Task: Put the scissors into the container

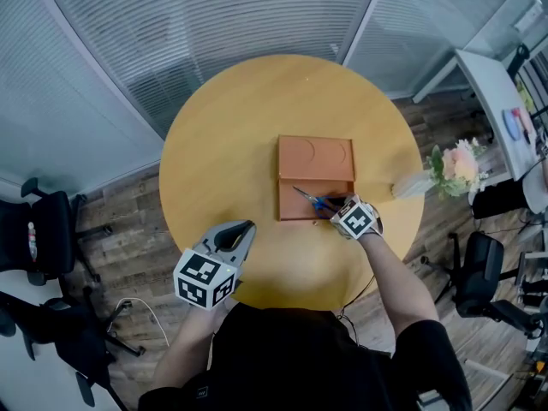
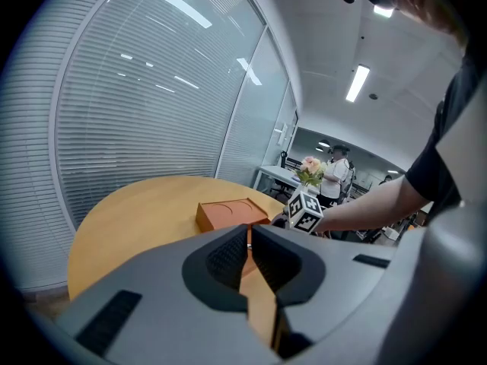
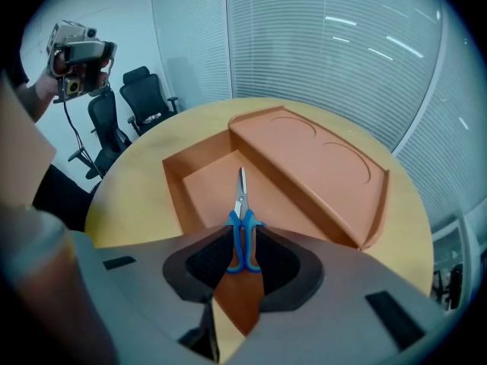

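- We have the right tool (image 1: pixel 336 204) clenched on the blue handles of the scissors (image 3: pixel 241 204), gripping them from both sides.
- The blades point forward over the open, lower section of the orange container (image 3: pixel 173 192), which sits near the middle of the round wooden surface (image 1: pixel 214 135).
- We cannot tell whether the blade tips touch the container's floor or hang just above it.
- The left tool (image 2: pixel 249 238) is held above the near edge of the surface, well apart from the container. Its jaws are closed together with nothing between them.
- By our judgement the pick-up and carry are done, and the task is close to finished.
- What is left, as we read it, is to lower the scissors flat into the open section, let go of the handles, and draw the right tool clear.
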`<state>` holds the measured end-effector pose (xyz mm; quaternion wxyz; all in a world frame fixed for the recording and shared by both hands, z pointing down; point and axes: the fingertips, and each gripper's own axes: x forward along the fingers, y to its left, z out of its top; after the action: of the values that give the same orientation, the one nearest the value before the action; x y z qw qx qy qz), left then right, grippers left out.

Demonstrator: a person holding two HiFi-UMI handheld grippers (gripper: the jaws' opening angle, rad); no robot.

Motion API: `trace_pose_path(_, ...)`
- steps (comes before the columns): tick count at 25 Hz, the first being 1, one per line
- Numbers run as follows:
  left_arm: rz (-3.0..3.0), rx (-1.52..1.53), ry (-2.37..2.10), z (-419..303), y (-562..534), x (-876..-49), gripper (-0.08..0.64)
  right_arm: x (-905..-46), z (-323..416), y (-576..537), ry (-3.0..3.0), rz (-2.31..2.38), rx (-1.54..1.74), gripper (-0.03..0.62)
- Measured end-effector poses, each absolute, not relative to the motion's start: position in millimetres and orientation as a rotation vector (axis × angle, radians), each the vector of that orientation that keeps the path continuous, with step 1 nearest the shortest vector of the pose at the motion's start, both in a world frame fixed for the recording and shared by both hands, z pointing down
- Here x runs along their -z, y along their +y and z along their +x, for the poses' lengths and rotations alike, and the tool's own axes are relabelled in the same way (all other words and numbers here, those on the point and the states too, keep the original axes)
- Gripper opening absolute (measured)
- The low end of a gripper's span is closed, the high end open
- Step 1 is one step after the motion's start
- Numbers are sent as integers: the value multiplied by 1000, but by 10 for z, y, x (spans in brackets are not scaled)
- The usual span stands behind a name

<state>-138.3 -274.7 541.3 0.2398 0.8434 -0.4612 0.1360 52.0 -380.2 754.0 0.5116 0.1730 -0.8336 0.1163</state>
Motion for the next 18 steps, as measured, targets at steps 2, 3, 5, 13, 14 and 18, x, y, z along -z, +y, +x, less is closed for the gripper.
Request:
trace_pose_path(2,2326,-375,-1257,-1396,-2742,-5357,26,-7428,556,-3812,-2025,447,-275,103)
trace_pose_path(3,2336,-373,-1254,-1401,-2741,-5326,26,-7351,578,-3831,-2038,471,-272,101)
trace_pose_path(5,2357,-369,-1245,-1404,-2747,-5273,26,-7167,608,-3892,-2076,535,-267,101)
trace_pose_path(13,2468,-348,-1111,-1239,-2745,-5192,26,-6545,679,-3636,-2199,688,-241,95)
trace_pose_path(14,2485,-340,-1096,-1207,-2754,-5182,26,-6525,706,-3576,-2194,696,-243,94)
trace_pose_path(18,2541,-300,-1051,-1087,-2795,-5103,26,-6443,818,-3325,-2181,712,-250,91)
